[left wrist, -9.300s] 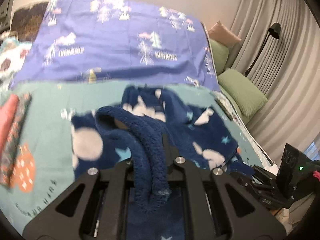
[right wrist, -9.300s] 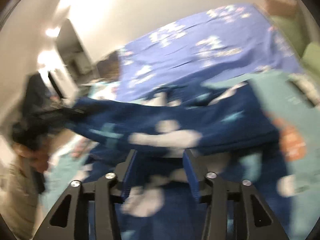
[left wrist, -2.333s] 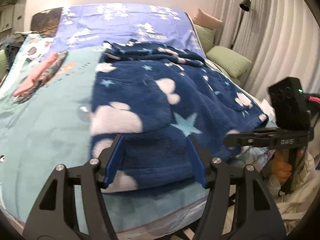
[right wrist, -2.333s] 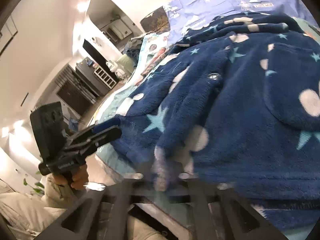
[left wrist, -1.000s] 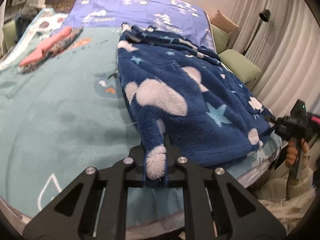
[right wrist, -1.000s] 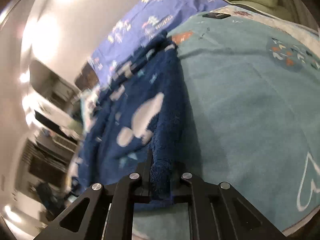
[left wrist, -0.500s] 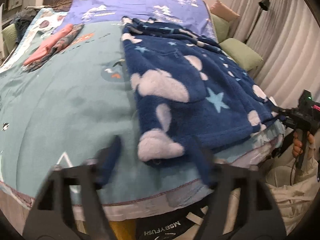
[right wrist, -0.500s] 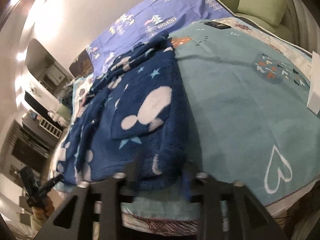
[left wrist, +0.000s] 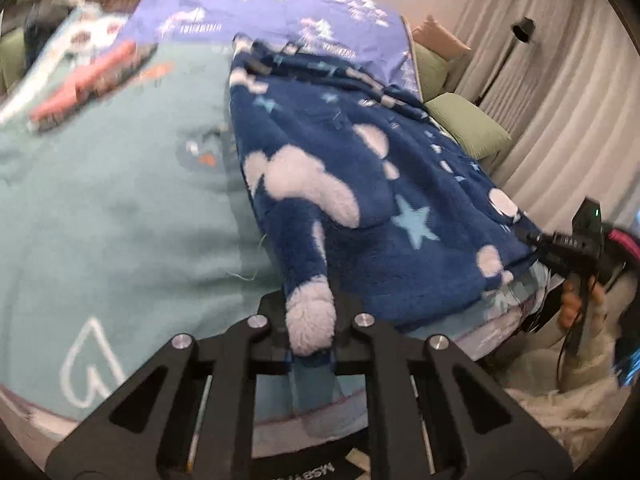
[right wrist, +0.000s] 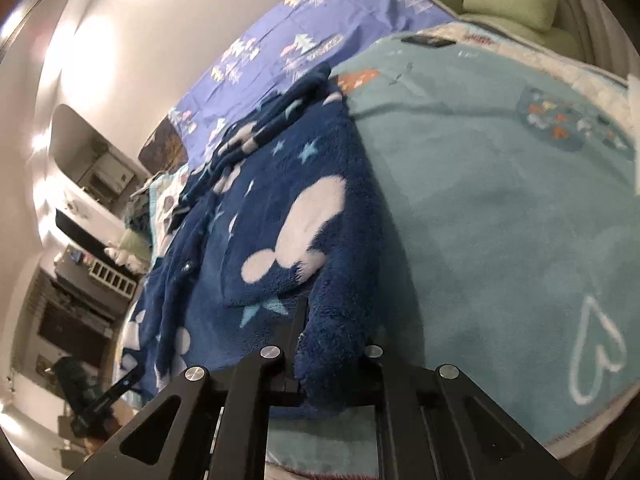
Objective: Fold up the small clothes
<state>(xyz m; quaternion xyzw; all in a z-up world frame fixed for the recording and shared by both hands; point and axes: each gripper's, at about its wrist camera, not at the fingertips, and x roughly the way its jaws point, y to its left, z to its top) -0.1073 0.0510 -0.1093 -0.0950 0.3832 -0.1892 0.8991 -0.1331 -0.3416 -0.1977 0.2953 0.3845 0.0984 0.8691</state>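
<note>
Where the navy fleece robe (left wrist: 360, 184) lies spread along the teal blanket (left wrist: 112, 208), its hem runs along the near edge of the bed and its collar end points toward the far edge, next to the purple sheet (left wrist: 272, 8). The robe carries white cloud patches and pale blue stars. Its two bottom corners sit at the near edge of the blanket, one at each of my tongs.

My left gripper (left wrist: 310, 320) is closed down on the robe's left bottom corner; a white fluffy patch of fleece bulges up between the two fingers. My right gripper (right wrist: 332, 364) is likewise pinched on the right bottom corner, with a thick wad of navy fleece filling the narrow gap between its fingers. In the left wrist view the right tool appears at the robe's far hem corner, held in my right hand (left wrist: 576, 300).

On the blanket's left side, toward the far corner, lies a pink garment (left wrist: 84, 80), blurred. A white heart outline (right wrist: 596, 344) is printed on the blanket near its near edge. Beyond the bed's right edge lie green cushions (left wrist: 466, 128), and behind them stand a black floor lamp (left wrist: 516, 40) and pale curtains (left wrist: 568, 100).
</note>
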